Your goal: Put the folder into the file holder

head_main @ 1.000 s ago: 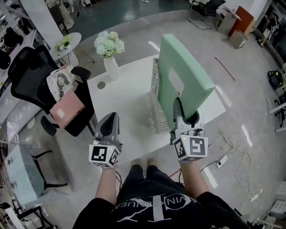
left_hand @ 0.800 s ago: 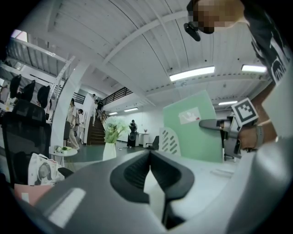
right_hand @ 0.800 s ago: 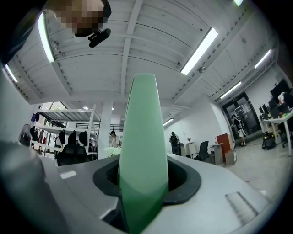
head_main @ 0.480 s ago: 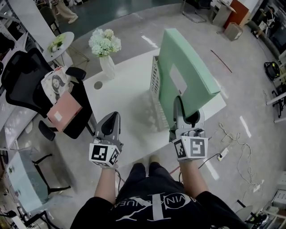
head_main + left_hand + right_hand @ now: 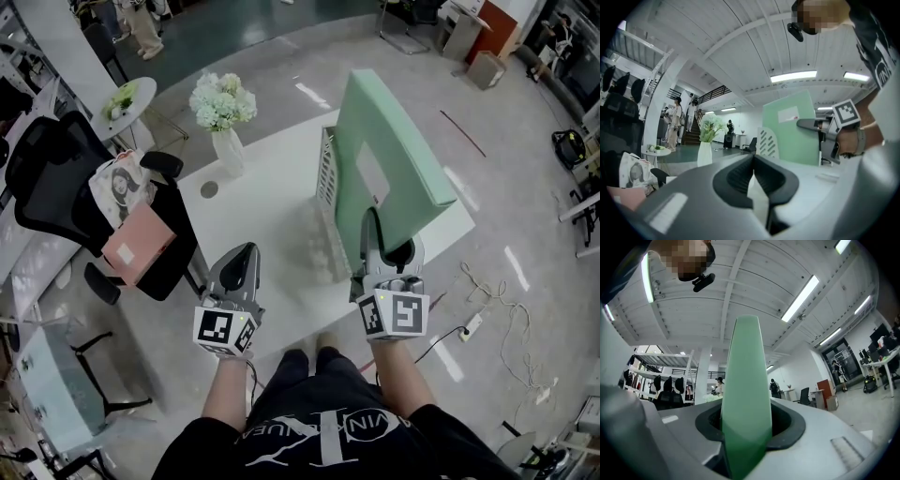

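Head view: the right gripper (image 5: 389,239) clamps the near lower edge of the green folder (image 5: 389,141), which stands on edge, tilted, just right of the white slatted file holder (image 5: 326,173) on the white table (image 5: 262,216). The folder covers most of the file holder's right side, so whether its bottom edge sits in a slot cannot be told. The left gripper (image 5: 246,258) hangs well to the left of the file holder, nearer the person, jaws together and holding nothing. Left gripper view: the left gripper (image 5: 752,164) shows its pads meeting at the tips with nothing between them. Beyond, the folder (image 5: 790,129) rises right behind the file holder (image 5: 768,143), with the right gripper (image 5: 811,124) on its edge. Right gripper view: the right gripper (image 5: 745,427) has its jaws partly apart and pressed on the folder (image 5: 745,380), whose spine fills the gap and hides the file holder entirely.
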The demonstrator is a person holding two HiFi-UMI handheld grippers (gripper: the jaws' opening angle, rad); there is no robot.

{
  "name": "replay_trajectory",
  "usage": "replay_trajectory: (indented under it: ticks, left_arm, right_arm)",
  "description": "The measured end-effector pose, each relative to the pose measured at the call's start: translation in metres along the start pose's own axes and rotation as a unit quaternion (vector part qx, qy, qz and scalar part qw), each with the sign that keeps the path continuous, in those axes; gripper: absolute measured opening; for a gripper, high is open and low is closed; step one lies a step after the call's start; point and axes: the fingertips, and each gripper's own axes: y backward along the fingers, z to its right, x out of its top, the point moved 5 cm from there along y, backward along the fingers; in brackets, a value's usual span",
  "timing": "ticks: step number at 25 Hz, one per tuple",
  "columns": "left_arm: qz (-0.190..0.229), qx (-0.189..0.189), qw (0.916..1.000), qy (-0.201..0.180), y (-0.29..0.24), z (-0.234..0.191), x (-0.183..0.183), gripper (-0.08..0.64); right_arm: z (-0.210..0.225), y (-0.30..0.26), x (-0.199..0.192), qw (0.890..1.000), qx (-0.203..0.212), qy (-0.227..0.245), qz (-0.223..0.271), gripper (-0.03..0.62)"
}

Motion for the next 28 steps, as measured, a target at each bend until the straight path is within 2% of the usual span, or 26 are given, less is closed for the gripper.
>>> replay_trajectory:
  ticks: [6,21,28]
  left_arm:
    - [0.000,-0.003,1.0000,0.004,-0.002,-0.001,0.000,0.000]
    - [0.000,-0.004,0.9999,0.016,-0.003,-0.002,-0.009,0.000]
    - [0.000,-0.010,0.9998,0.020,-0.007,0.001,-0.008,0.000]
  right_arm:
    - [-0.003,-0.003,-0.001,1.000,0.013,0.008,0.005,0.184]
    - [0.003,-0.011,0.007,0.995,0.090,-0.013,-0.032,0.230]
    - [0.012,-0.008,0.022,0.997,0.066,0.003,-0.033,0.214]
